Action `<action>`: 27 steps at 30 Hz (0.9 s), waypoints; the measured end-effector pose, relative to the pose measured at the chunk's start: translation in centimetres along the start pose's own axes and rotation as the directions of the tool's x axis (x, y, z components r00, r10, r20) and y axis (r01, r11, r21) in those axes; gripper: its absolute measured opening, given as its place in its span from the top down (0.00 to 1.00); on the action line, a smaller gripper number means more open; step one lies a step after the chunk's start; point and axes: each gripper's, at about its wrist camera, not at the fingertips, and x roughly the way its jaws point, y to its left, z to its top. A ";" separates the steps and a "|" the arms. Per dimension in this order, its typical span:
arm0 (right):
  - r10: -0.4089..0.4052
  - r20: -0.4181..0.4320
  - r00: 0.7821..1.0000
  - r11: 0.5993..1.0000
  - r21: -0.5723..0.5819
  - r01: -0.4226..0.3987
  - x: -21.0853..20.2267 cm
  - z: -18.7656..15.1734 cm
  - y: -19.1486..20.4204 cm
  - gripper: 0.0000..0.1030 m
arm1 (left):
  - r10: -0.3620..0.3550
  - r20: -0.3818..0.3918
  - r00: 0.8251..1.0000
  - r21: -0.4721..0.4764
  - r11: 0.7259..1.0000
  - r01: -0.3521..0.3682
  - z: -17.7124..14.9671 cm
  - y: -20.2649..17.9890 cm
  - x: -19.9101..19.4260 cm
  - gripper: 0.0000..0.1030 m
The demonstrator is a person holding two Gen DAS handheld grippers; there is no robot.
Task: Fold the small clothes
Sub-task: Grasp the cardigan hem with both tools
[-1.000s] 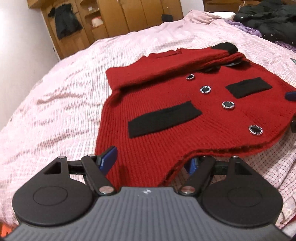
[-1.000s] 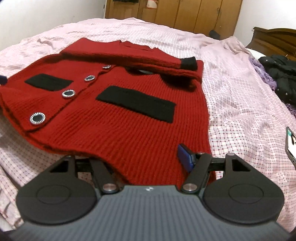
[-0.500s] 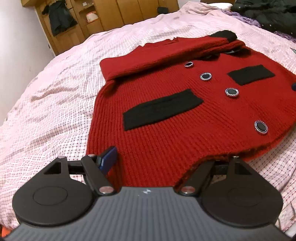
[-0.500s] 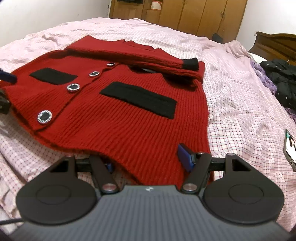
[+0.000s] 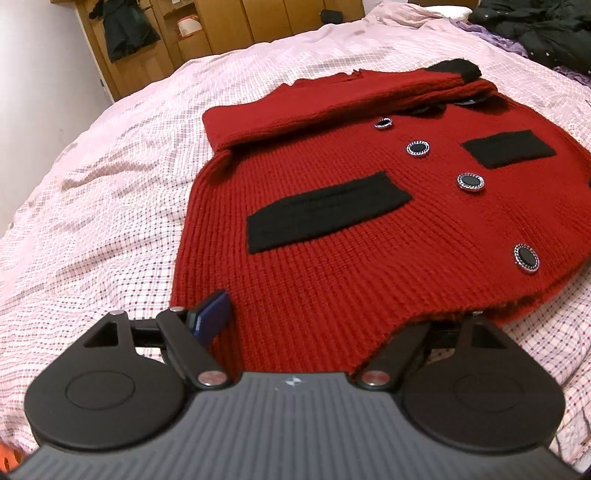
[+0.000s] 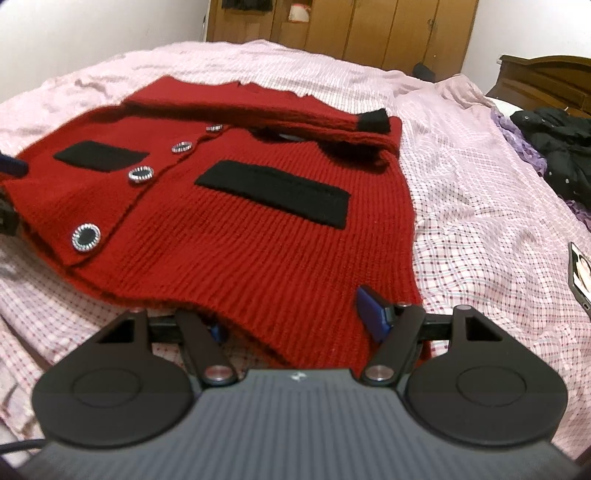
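Note:
A red knit cardigan [image 5: 369, 229] [image 6: 258, 236] with black pockets and several silver-rimmed buttons lies flat on the pink checked bedsheet [image 5: 92, 206], one sleeve folded across its top. My left gripper [image 5: 325, 314] is at the hem's left corner with its jaws opening. One blue finger [image 5: 210, 314] shows beside the fabric and the other is hidden under the hem. My right gripper [image 6: 291, 314] stands open at the hem's right corner. One blue finger [image 6: 373, 314] rests on top of the knit and the other is tucked beneath it. No pads press on the fabric.
Dark clothes [image 6: 561, 147] [image 5: 535, 33] are piled on purple cloth at the bed's far right. A phone [image 6: 580, 273] lies on the sheet right of the cardigan. Wooden wardrobes [image 5: 221, 33] line the far wall, and a headboard [image 6: 535, 74] stands at the right.
The left gripper's right finger, visible a second ago, is now hidden under the hem. The cardigan sits slightly nearer in both views. Neither gripper has closed.

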 end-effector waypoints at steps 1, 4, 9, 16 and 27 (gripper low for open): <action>0.004 0.006 1.000 1.000 0.004 -0.004 -0.2 0.0 -0.1 0.33 | 0.003 0.004 1.000 0.005 1.000 -0.003 0.0 -0.1 -0.1 0.18; 0.013 0.022 1.000 1.000 0.028 -0.013 -0.7 -0.1 -0.4 0.36 | 0.007 0.005 1.000 0.010 1.000 -0.007 -0.2 -0.2 -0.5 0.19; 0.012 0.029 1.000 0.999 0.052 -0.013 -1.2 -0.2 -0.6 0.40 | 0.014 0.014 1.000 0.014 1.000 -0.014 -0.9 0.1 -1.6 0.19; -0.002 0.034 0.999 0.998 0.066 0.000 -1.3 -0.3 -0.6 0.52 | 0.003 0.032 0.999 0.011 1.000 -0.004 -1.2 0.3 -1.8 0.33; 0.001 0.118 0.993 0.988 0.152 -0.019 -2.9 0.3 -1.9 0.88 | -0.071 0.107 0.992 -0.001 0.997 0.071 0.0 0.1 -3.8 0.86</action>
